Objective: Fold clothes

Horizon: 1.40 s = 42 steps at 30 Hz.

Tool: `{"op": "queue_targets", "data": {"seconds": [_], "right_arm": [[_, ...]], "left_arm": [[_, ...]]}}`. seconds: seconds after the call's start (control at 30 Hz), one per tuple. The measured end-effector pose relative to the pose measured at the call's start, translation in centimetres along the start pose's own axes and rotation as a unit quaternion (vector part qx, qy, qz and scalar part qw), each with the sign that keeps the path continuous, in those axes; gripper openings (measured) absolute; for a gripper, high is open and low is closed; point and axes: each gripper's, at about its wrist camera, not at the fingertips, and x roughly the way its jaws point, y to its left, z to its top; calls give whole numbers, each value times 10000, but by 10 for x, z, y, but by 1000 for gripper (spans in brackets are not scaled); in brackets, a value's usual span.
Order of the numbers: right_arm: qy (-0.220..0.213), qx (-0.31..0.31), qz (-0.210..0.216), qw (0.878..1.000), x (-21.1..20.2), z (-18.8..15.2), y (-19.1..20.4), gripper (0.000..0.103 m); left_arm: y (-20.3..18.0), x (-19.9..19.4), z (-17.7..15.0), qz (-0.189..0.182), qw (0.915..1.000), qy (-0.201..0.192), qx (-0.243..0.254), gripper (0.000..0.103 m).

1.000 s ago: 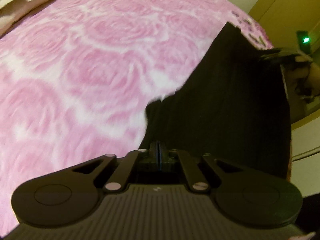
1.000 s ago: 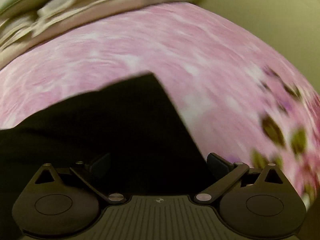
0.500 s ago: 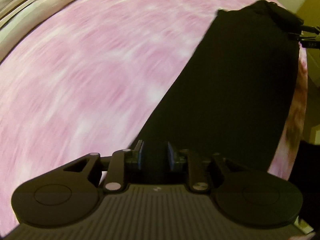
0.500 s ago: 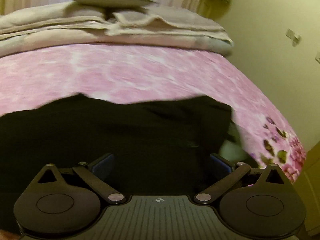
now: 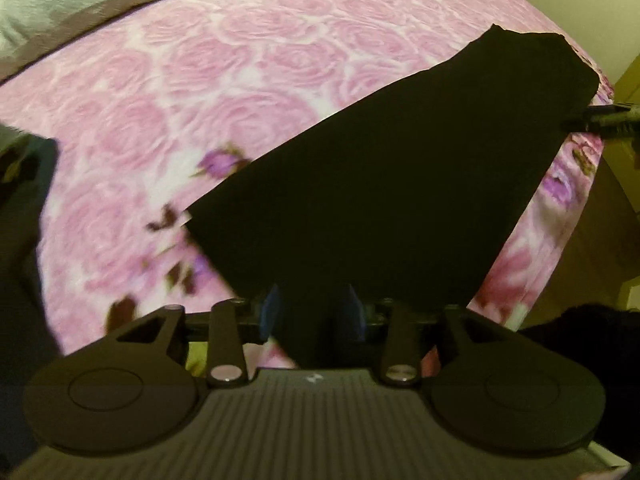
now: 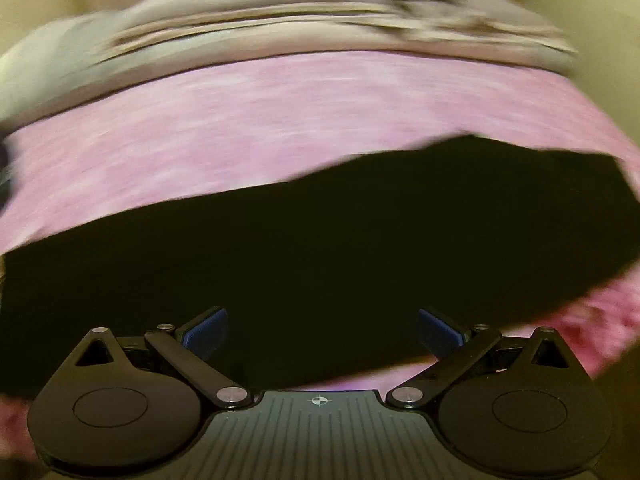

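A black garment [image 5: 392, 184] lies flat on the pink rose bedspread [image 5: 168, 92], reaching from the left gripper [image 5: 311, 312] toward 1 o'clock. The left gripper's blue pads [image 5: 269, 312] stand apart, with a strip of the cloth between them; I cannot tell if they touch it. The right gripper [image 6: 322, 332] has its fingers spread wide over the garment's near edge. Folded beige blankets [image 6: 280, 20] lie at 12 o'clock.
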Motion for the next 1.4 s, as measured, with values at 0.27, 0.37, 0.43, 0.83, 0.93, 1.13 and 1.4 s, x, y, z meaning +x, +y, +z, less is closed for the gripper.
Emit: {"op": "queue_targets", "data": {"seconds": [0.27, 0.37, 0.43, 0.83, 0.93, 1.13, 1.4], "right_arm": [[-537, -2991, 1689, 9376, 11, -32, 183, 95], [-751, -3764, 1879, 9041, 19, -48, 233, 84], [-819, -4161, 1923, 8850, 27, -64, 258, 84], [-1312, -5328, 1081, 8290, 73, -110, 298, 49], [-1080, -4657, 1357, 8678, 63, -87, 287, 3], [-576, -2003, 2090, 9555, 43, -15, 233, 3], [-897, 1019, 1798, 9743, 21, 45, 63, 3]], "left_arm": [[22, -21, -49, 271, 9992, -179, -243, 44], [32, -33, -66, 374, 9976, -316, -492, 49], [38, -38, -76, 379, 9962, -428, -657, 51], [44, -44, -115, 224, 9930, -672, -940, 54], [40, -44, -114, 191, 9939, -663, -856, 54], [20, -45, -83, -63, 9957, -739, -550, 54], [-47, -26, 15, -540, 9938, -941, 251, 55]]}}
